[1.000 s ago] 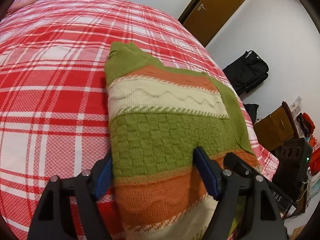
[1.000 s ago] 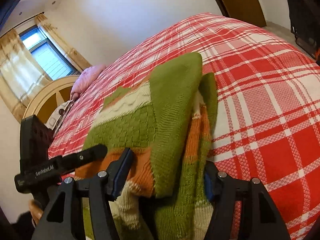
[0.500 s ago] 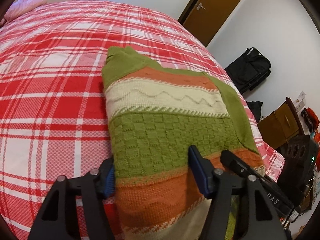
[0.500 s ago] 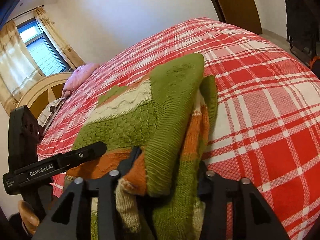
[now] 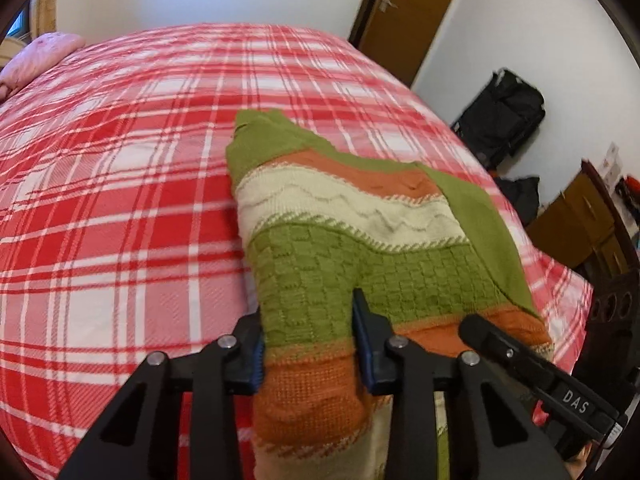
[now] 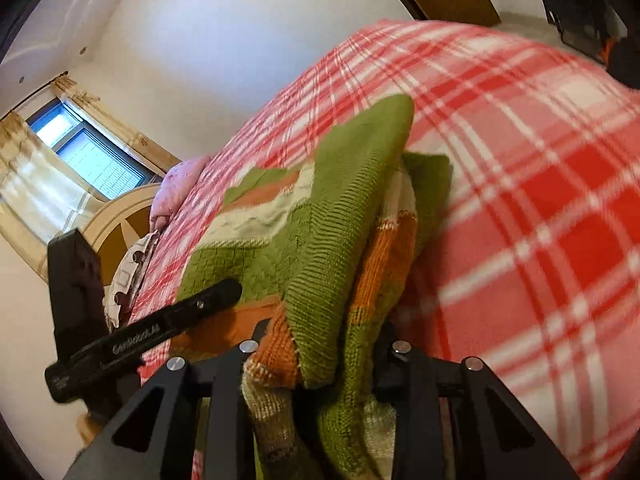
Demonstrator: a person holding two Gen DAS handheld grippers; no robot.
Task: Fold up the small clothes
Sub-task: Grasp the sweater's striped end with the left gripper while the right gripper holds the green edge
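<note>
A knitted sweater (image 5: 360, 216) in green, cream and orange stripes lies folded lengthwise on the red plaid bed (image 5: 120, 200). My left gripper (image 5: 310, 344) is at its near left edge, jaws closing, with the green and orange fabric pinched between the blue pads. In the right wrist view the sweater (image 6: 340, 220) bunches into thick folds, a green sleeve on top. My right gripper (image 6: 320, 356) has its jaws closing on that bundle at the near right edge; fabric hides its pads. The left gripper (image 6: 160, 328) shows beside it.
A pink pillow (image 5: 36, 56) lies at the bed's far end, by a wooden headboard (image 6: 112, 220) and a curtained window (image 6: 88, 152). Beyond the bed's right side are a brown door (image 5: 408, 12), a black bag (image 5: 504, 116) and a wooden cabinet (image 5: 580, 216).
Both pairs of jaws have narrowed onto the sweater's near edge, and the fabric between them has bunched up. Both views have shifted and rolled, and the near edge has lifted a little.
</note>
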